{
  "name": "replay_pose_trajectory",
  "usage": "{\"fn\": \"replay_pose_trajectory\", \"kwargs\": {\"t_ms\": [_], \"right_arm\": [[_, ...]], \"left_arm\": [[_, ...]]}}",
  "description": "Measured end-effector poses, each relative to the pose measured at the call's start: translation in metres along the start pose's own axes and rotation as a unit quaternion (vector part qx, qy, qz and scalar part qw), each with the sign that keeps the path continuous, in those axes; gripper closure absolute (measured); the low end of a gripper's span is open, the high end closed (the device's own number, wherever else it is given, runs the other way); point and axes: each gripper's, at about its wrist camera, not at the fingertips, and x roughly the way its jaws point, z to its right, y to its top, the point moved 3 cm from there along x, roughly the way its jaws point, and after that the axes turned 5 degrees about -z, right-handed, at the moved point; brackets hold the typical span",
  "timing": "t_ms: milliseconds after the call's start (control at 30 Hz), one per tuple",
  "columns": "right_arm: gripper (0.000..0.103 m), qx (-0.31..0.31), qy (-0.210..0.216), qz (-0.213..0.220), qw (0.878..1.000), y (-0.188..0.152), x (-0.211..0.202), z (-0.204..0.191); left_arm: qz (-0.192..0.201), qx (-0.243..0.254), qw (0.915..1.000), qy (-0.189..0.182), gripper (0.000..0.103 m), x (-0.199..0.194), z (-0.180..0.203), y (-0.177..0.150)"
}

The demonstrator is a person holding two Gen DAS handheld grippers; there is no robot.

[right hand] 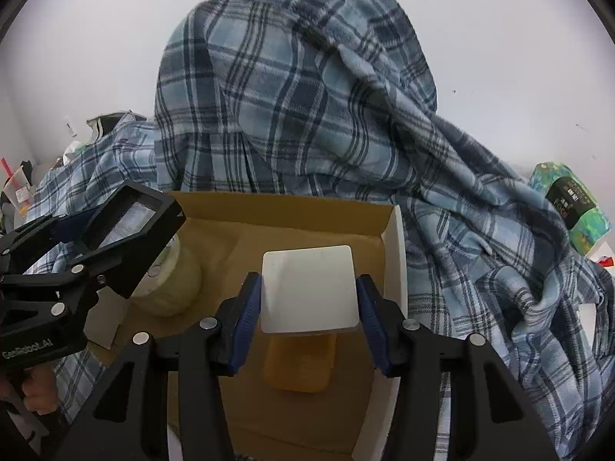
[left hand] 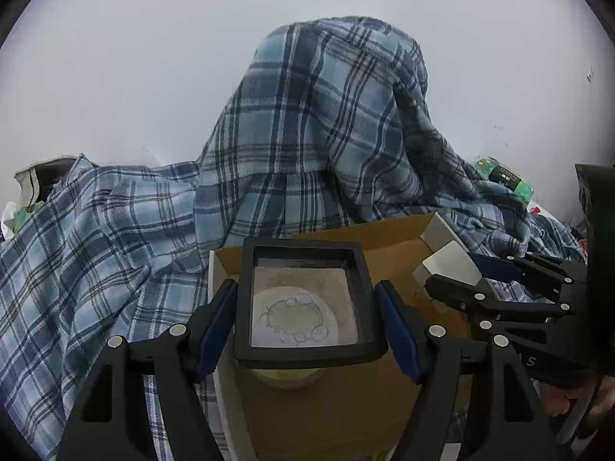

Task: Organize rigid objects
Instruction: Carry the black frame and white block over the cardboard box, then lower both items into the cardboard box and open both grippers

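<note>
Left gripper (left hand: 305, 313) pinching a black square-framed glass magnifier (left hand: 303, 299) by its side rims; right gripper (right hand: 309, 309) clamped on a flat white rounded-square plastic block (right hand: 309, 288). Both over the open brown cardboard box (right hand: 292, 207). Probably light and stiff; lens fragile, plastic slippery. Blue plaid blanket (right hand: 300, 88) heaped at 12 o'clock, white wall behind.
</note>
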Motion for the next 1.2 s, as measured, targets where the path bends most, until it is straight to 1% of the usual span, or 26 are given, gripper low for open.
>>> {"fn": "replay_pose_trajectory", "kwargs": {"t_ms": [100,167,200,233,400,467,500,533,633,967,1200], "right_arm": [[0.053,0.001,0.001,-0.01,1.0,-0.002,0.004,0.0],[0.042,0.002,0.004,-0.019,1.0,-0.003,0.006,0.002],[0.033,0.005,0.003,-0.015,1.0,-0.004,0.005,0.003],[0.032,0.005,0.001,-0.007,1.0,-0.004,0.002,0.003],[0.032,0.001,-0.015,0.007,1.0,-0.002,-0.006,0.005],[0.032,0.001,-0.012,0.006,1.0,-0.003,-0.007,0.006],[0.032,0.001,-0.013,0.006,1.0,-0.003,-0.008,0.006],[0.032,0.001,-0.014,0.007,1.0,-0.004,-0.009,0.006],[0.032,0.0,-0.015,0.007,1.0,-0.004,-0.01,0.007],[0.032,0.003,-0.018,0.017,1.0,-0.001,-0.019,0.007],[0.032,-0.002,-0.025,0.036,0.999,0.003,-0.045,0.002]], "left_arm": [[-0.004,0.002,1.0,-0.001,0.029,0.003,0.0,-0.001],[-0.005,0.004,1.0,0.0,0.029,0.004,0.0,-0.001],[-0.003,0.003,1.0,0.0,0.029,0.004,-0.001,-0.001],[-0.003,0.001,1.0,0.0,0.029,0.003,-0.002,-0.001],[-0.01,-0.001,0.9999,-0.003,0.029,0.006,-0.004,-0.001],[-0.011,-0.003,0.9999,-0.005,0.025,0.007,-0.003,-0.001],[-0.013,-0.001,0.9999,-0.003,0.02,0.007,-0.003,-0.001],[-0.013,0.002,0.9999,-0.001,0.019,0.007,-0.002,-0.001],[-0.007,0.003,1.0,0.006,0.019,0.006,-0.001,0.0],[-0.003,0.004,1.0,0.007,0.019,0.002,-0.001,0.0],[0.011,0.008,0.9999,0.005,0.019,-0.015,0.002,0.002]]}}
